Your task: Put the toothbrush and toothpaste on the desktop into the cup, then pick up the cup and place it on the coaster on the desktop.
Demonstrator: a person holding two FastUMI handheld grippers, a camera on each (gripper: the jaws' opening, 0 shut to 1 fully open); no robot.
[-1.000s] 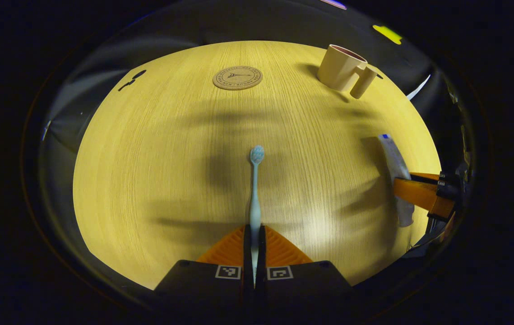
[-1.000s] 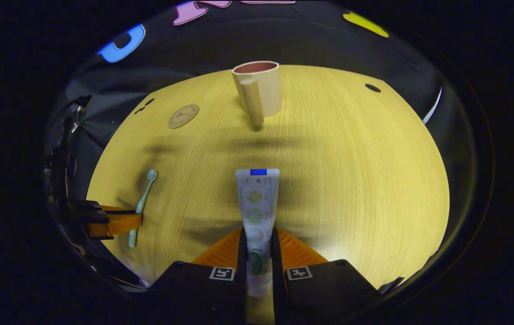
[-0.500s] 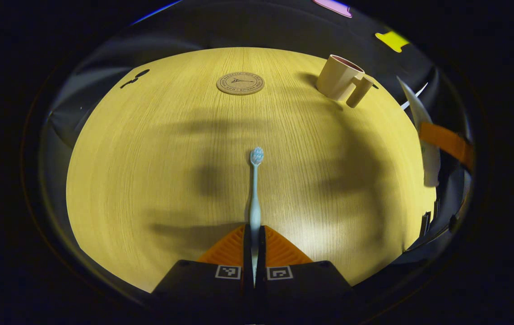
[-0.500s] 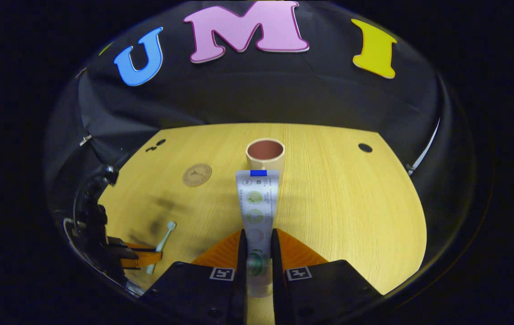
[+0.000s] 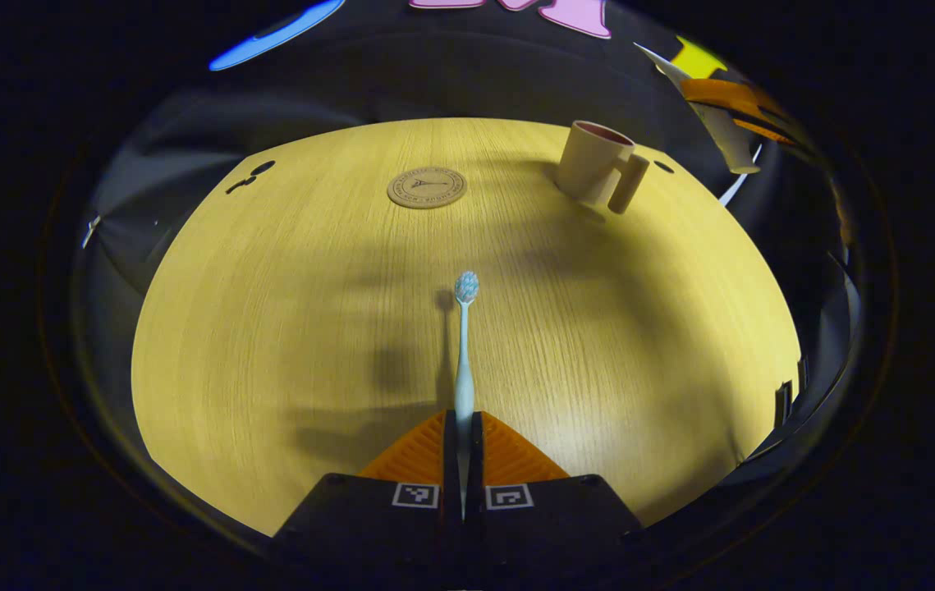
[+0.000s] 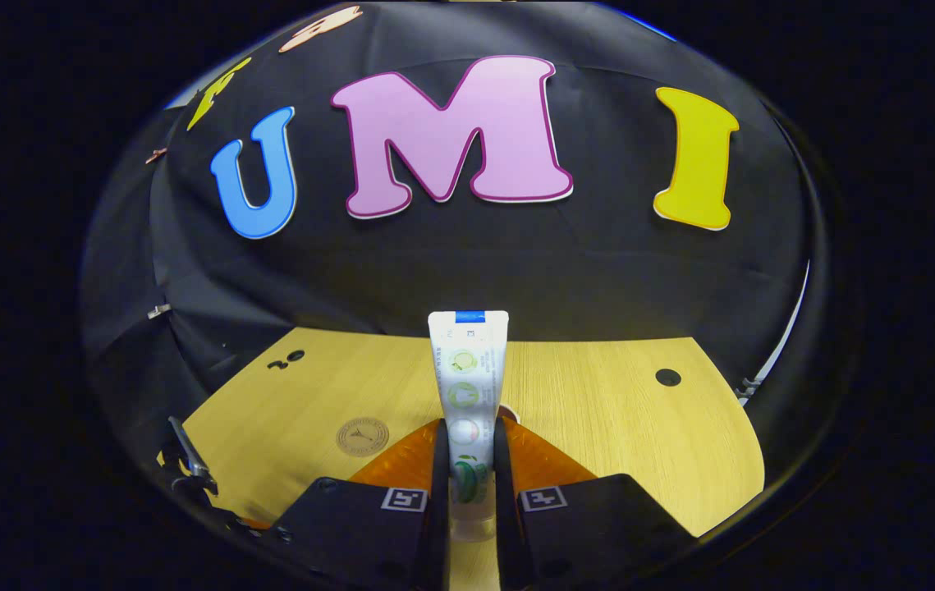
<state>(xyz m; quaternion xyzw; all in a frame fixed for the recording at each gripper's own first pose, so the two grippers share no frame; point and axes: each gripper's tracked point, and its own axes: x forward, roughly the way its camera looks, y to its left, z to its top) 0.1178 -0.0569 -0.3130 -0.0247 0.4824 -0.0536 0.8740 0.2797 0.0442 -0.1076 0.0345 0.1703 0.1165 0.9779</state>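
Left claw (image 5: 460, 427): clamped on toothbrush (image 5: 464, 345)
Right claw (image 6: 467, 447): clamped on toothpaste (image 6: 467, 377)
Cup (image 5: 594, 164): far right corner of desk (image 5: 270, 328); appears unfilled
Coaster (image 5: 427, 187): far edge; bare

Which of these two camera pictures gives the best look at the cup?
The left gripper view: the cup stands whole on the desk, handle and open mouth plain. In the right gripper view just a sliver of its rim peeks out beside the toothpaste that the right gripper holds.

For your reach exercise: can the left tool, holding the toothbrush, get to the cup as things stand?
Probably yes. The left tool grips the toothbrush; bare desktop lies between it and the cup, though the toothpaste hangs close by.
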